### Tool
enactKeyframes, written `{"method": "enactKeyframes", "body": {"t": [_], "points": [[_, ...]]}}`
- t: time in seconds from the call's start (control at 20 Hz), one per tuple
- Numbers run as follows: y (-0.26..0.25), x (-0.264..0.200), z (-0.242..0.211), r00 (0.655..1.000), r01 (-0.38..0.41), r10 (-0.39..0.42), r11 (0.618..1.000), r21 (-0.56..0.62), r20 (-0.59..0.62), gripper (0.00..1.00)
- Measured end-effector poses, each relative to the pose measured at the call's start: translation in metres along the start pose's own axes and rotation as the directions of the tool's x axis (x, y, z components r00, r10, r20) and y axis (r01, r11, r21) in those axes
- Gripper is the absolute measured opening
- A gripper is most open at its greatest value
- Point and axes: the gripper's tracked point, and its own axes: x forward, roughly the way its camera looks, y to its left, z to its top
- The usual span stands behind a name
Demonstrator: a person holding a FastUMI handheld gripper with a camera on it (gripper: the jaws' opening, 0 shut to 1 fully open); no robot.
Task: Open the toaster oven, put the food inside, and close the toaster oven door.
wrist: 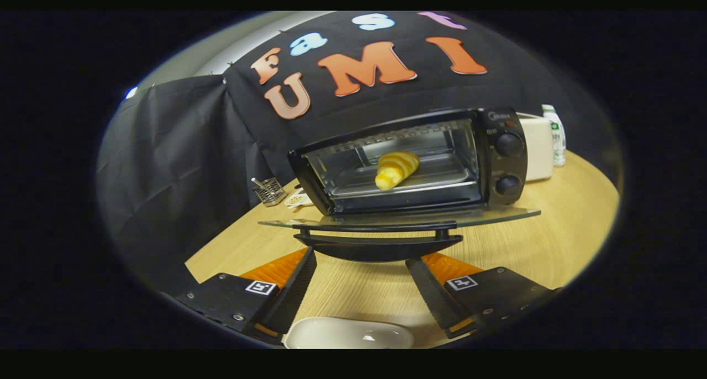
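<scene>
the gripper (362,266) stands wide apart and holds nothing, low over a pale wooden table (552,241). at centre frame the toaster oven (409,161) has its glass door (397,219) dropped flat, a croissant (395,169) on the tray inside. black cloth drapes behind.

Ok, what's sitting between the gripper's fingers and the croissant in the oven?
In the gripper view, the open gripper faces the lowered glass door and its black handle; the croissant lies beyond on the tray.

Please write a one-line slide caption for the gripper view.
Open tongs just short of the open oven door's handle, croissant already inside the oven.
</scene>
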Motion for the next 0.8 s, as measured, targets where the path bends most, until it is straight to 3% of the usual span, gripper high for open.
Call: {"method": "enactKeyframes", "body": {"t": [0.15, 0.45, 0.7, 0.8], "points": [[0.002, 0.008, 0.022, 0.998, 0.044, -0.038, 0.993, -0.113, 0.056, 0.96], [-0.011, 0.030, 0.062, 0.988, 0.136, -0.127, 0.986, -0.100, 0.086, 0.96], [-0.039, 0.049, 0.094, 0.944, 0.310, -0.289, 0.942, -0.128, 0.161, 0.96], [-0.037, 0.060, 0.103, 0.941, 0.314, -0.294, 0.944, -0.104, 0.169, 0.96]]}}
